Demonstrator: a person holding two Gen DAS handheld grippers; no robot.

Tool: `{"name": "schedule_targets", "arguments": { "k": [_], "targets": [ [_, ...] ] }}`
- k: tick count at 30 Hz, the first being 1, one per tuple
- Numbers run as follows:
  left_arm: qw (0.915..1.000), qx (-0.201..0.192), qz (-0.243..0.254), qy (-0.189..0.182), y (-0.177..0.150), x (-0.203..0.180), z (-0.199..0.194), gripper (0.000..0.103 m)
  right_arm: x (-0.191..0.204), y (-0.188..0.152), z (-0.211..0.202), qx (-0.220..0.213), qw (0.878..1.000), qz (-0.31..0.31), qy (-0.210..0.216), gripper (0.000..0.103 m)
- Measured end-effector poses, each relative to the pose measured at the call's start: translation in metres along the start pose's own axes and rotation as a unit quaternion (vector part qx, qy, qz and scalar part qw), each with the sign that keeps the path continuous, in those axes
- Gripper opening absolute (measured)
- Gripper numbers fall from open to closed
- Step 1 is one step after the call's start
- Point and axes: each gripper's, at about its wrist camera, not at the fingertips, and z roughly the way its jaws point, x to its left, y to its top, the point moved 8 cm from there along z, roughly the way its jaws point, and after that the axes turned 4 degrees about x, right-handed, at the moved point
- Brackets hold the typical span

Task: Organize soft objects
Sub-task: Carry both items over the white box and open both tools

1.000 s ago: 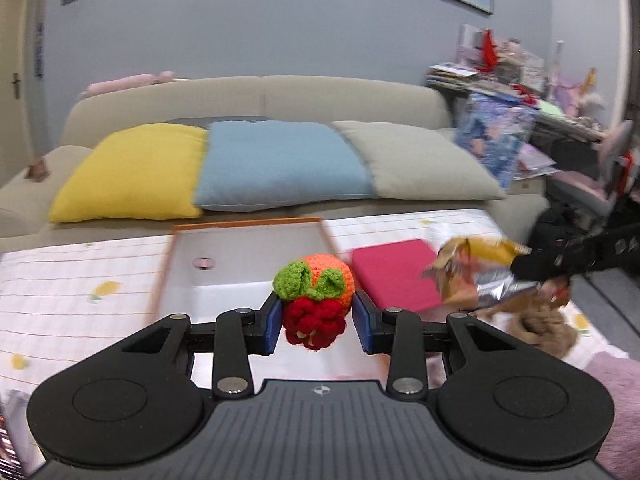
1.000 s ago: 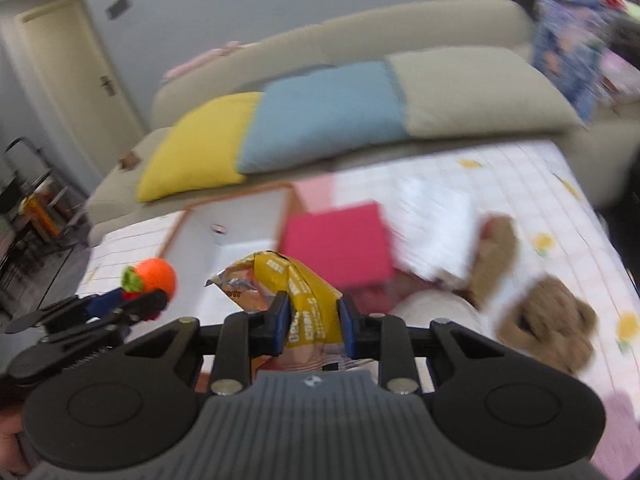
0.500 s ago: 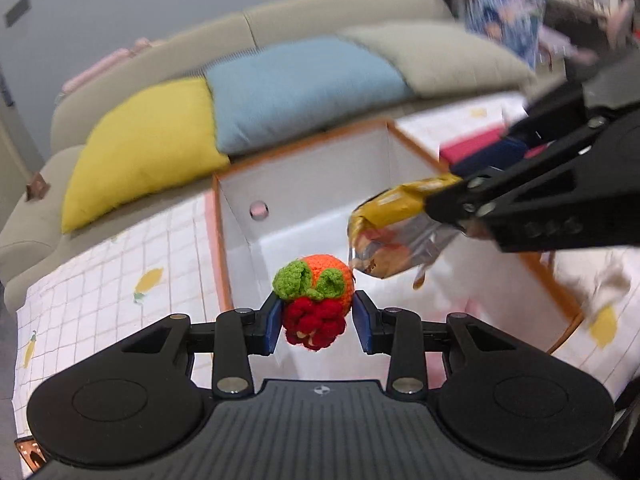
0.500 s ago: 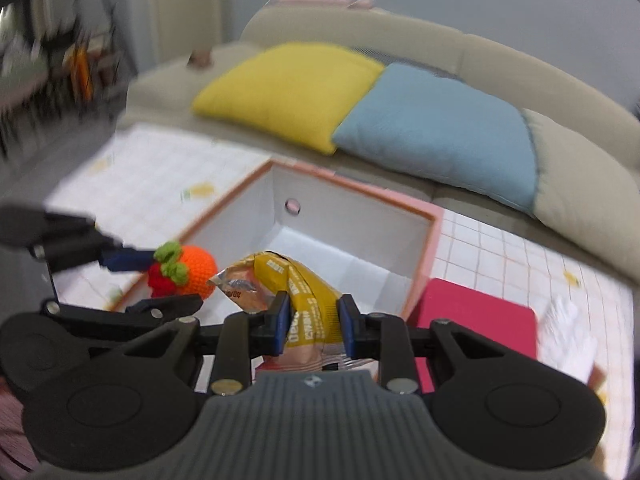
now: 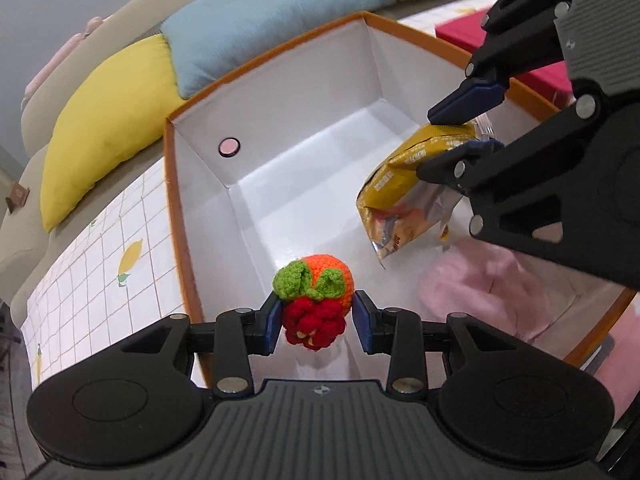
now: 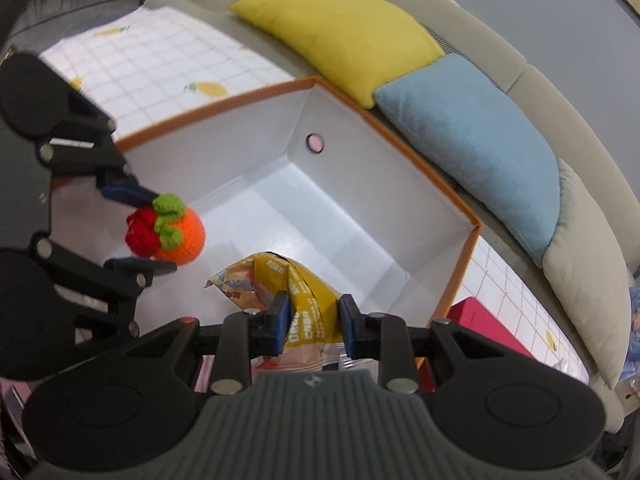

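My left gripper (image 5: 317,322) is shut on a crocheted fruit toy (image 5: 316,300), orange with green leaves and red berries, held over the near part of an orange-rimmed white box (image 5: 280,184). My right gripper (image 6: 313,322) is shut on a yellow and silver snack bag (image 6: 276,280), which hangs over the box interior (image 6: 320,216). From the left wrist the right gripper (image 5: 464,132) and its bag (image 5: 404,196) sit at the right. In the right wrist view the left gripper (image 6: 138,228) with the toy (image 6: 168,232) is at the left. A pink soft item (image 5: 480,284) lies in the box bottom.
The box stands on a table with a white checked, lemon-print cloth (image 5: 100,272). A pink-red flat box (image 6: 484,328) lies beside it. Behind is a beige sofa (image 6: 520,64) with yellow (image 6: 344,28), blue (image 6: 480,140) and grey (image 6: 588,264) cushions.
Both grippers have come down and in over the box, each rolling as it went. The toy and the snack bag stay gripped. The box now fills both views.
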Motion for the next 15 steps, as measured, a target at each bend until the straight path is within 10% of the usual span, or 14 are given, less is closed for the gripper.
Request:
{"name": "schedule_targets", "arguments": {
  "k": [15],
  "targets": [
    [0.9979,0.019,0.044,0.044,0.004,0.0,0.008,0.043,0.004,-0.021,0.002,0.041,0.999,-0.004,0.036,0.032]
  ]
}}
